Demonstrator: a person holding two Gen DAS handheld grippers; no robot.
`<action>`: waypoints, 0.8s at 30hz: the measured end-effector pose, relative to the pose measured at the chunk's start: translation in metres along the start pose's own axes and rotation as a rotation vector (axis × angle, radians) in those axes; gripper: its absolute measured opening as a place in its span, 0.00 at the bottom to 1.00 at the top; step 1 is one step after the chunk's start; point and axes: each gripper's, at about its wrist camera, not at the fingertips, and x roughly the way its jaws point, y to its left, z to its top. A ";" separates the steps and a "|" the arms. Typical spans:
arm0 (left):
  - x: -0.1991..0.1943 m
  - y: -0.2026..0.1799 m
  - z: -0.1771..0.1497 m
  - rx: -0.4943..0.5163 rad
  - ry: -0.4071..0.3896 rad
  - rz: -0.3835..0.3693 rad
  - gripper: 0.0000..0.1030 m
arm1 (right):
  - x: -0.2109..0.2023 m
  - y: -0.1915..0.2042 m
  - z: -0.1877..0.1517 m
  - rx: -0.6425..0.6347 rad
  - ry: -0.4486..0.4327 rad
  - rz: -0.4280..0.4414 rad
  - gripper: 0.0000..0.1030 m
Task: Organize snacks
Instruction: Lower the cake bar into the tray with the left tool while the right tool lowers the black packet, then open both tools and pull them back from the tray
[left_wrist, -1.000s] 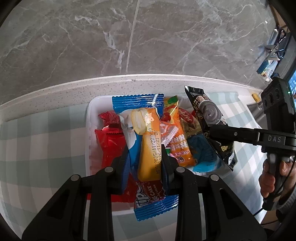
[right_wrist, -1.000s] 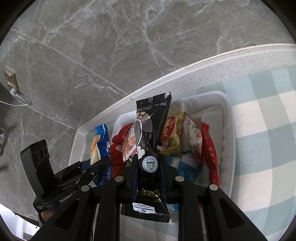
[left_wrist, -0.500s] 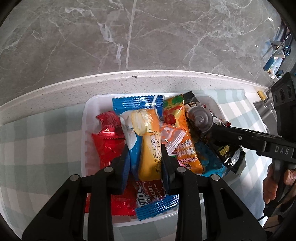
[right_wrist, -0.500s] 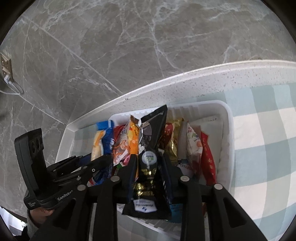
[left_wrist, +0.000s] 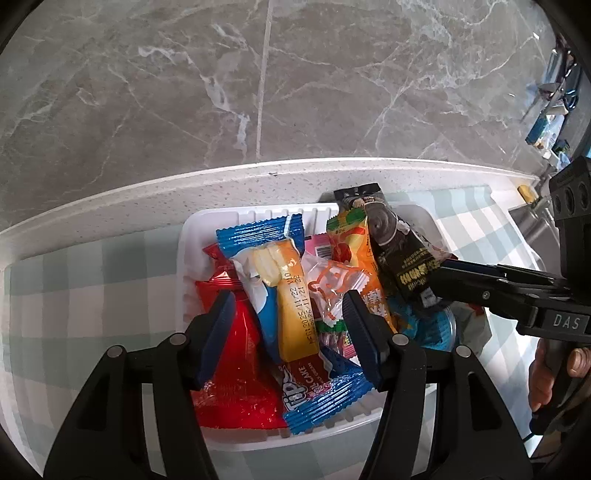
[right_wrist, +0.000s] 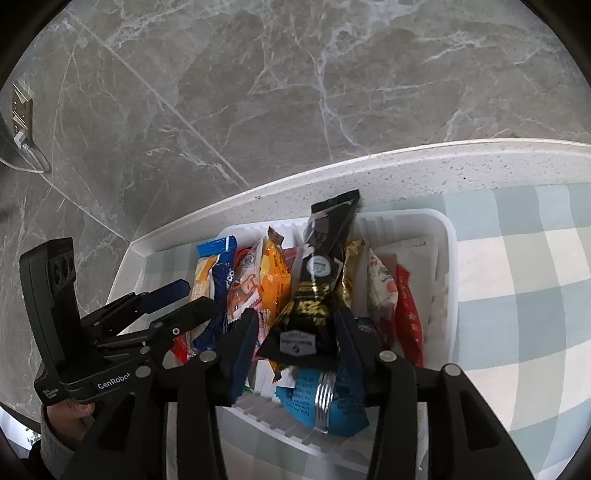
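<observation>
Releasing: my left gripper has just been opening, half spread, the orange cake bar lying loose between its pads, long axis pointing up-frame. My right gripper has likewise been opening around the glossy black wafer pouch. Both crinkly wrappers rest in the ribbed white tray, centre frame.

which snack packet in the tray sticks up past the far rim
The black snack packet, lying between the right claw's open jaws; its top end pokes over the white tray's far rim, while the other packets stay inside.
</observation>
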 end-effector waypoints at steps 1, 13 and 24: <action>-0.003 0.000 -0.001 -0.002 -0.004 0.001 0.57 | -0.001 0.000 0.000 0.000 -0.001 0.000 0.48; -0.039 0.004 -0.010 -0.008 -0.048 0.015 0.59 | -0.021 0.001 -0.006 -0.001 -0.027 -0.012 0.53; -0.071 -0.006 -0.020 -0.022 -0.087 0.004 0.67 | -0.051 0.010 -0.023 -0.021 -0.066 -0.001 0.57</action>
